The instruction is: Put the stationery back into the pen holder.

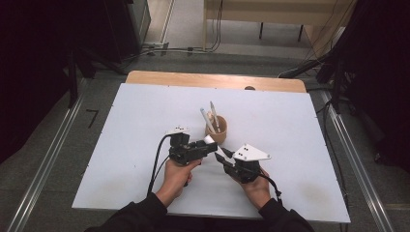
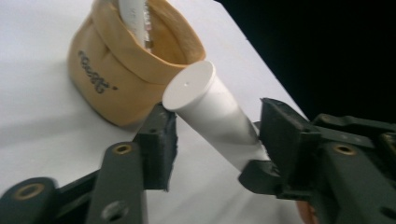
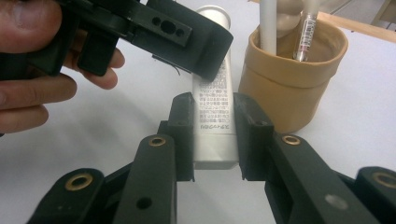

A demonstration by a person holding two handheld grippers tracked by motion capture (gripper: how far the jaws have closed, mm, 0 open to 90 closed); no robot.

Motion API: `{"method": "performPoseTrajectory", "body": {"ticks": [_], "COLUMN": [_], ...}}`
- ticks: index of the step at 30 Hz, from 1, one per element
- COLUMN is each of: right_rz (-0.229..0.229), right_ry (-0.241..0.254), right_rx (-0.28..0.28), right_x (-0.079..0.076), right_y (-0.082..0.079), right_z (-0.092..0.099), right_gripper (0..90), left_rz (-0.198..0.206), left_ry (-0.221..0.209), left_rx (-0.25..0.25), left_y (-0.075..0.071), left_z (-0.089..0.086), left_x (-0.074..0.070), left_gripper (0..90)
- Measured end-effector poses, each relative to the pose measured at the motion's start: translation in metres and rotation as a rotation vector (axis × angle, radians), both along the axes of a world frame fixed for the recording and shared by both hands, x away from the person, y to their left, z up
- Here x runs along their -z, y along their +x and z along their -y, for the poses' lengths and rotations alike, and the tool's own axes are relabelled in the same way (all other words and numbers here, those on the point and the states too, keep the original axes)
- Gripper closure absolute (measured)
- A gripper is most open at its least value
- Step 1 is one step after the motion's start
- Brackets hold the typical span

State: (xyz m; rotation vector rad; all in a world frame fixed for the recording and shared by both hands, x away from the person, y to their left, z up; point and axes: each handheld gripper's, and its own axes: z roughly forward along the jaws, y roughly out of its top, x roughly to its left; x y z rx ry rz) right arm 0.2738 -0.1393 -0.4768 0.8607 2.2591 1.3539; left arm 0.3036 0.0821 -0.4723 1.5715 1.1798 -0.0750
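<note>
Just beside the held tube [image 3: 213, 93] stands a tan pouch [image 3: 292, 79] holding pens [image 3: 268, 25].

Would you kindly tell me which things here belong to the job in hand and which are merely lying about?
In the job:
- white plastic tube with a flat cap, clamped in the right tongs
- left tongs, around its cap end
- tan fabric cup holding pens

Lying about:
- white table mat
- wooden table edge

A pouch [image 1: 218, 129] is being carried near the middle of the worktop [image 1: 290, 125], with pens [image 1: 212, 116] standing in it. A tube [image 3: 212, 88] is being held just before it, between the left gripper [image 1: 212, 145] and the right gripper [image 1: 223, 157].
</note>
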Motion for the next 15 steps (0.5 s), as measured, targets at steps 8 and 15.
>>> {"method": "performPoseTrajectory", "body": {"ticks": [8, 15], "right_rz": [0.018, 0.018], "right_ry": [-0.011, -0.021], "right_rx": [0.001, 0.004], "right_x": [0.0026, 0.0058], "right_y": [-0.0012, -0.0004], "right_z": [-0.0034, -0.0057], "right_gripper": [69.1, 69.1], "left_rz": [-0.024, -0.048], "left_ry": [-0.041, -0.112], "left_rx": [0.004, 0.001], "left_y": [0.0014, 0.0021], "left_z": [-0.0016, -0.0066], "left_x": [0.0009, 0.0015], "left_gripper": [54.1, 63.0]}}
